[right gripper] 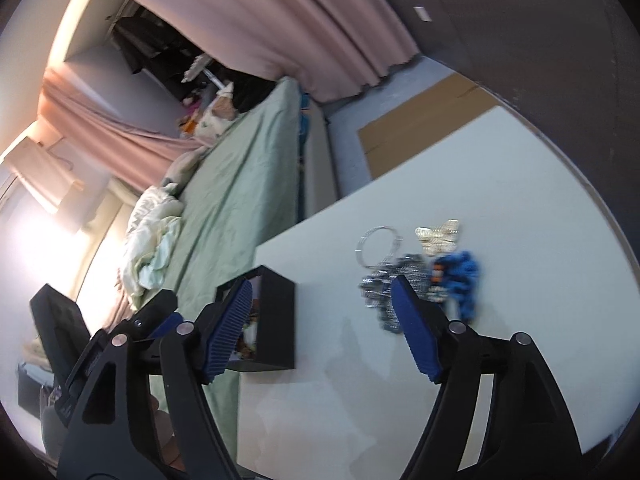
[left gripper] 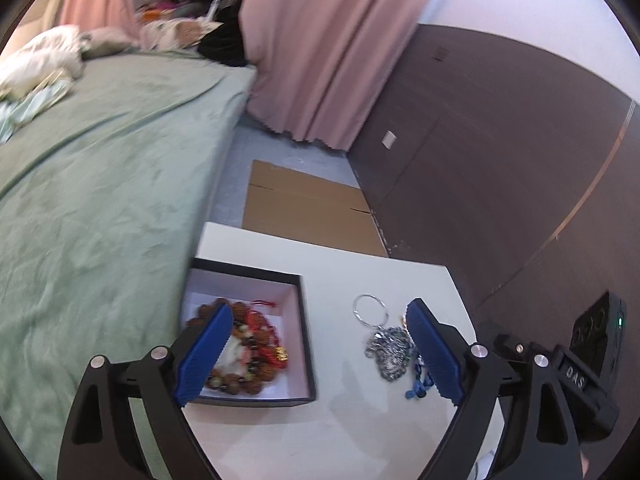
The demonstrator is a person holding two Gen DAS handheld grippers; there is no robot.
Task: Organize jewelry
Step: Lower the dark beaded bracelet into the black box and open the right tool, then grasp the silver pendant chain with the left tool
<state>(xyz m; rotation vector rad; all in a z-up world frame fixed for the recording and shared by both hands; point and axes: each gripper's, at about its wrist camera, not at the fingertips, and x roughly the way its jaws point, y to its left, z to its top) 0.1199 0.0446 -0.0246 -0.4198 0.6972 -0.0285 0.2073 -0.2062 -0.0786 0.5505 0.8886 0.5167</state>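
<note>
A black box (left gripper: 302, 320) with a white inside sits on the white table (left gripper: 360, 272). It holds brown bead bracelets and red cord jewelry (left gripper: 248, 344). To its right lie a silver bangle (left gripper: 370, 310), a silver chain pile (left gripper: 390, 350) and a blue beaded piece (left gripper: 418, 386). My left gripper (left gripper: 320, 354) is open and empty above the table, between box and pile. In the right wrist view my right gripper (right gripper: 322, 328) is open and empty, with the box (right gripper: 276, 320), chain pile (right gripper: 384, 284), blue piece (right gripper: 460, 276) and a gold piece (right gripper: 438, 236) ahead.
A bed with a green cover (left gripper: 100, 208) runs along the table's left side. Flat cardboard (left gripper: 308, 208) lies on the floor beyond the table. A dark wall (left gripper: 500, 160) stands to the right, pink curtains (left gripper: 320, 48) behind. The right gripper's body (left gripper: 588, 360) shows at right.
</note>
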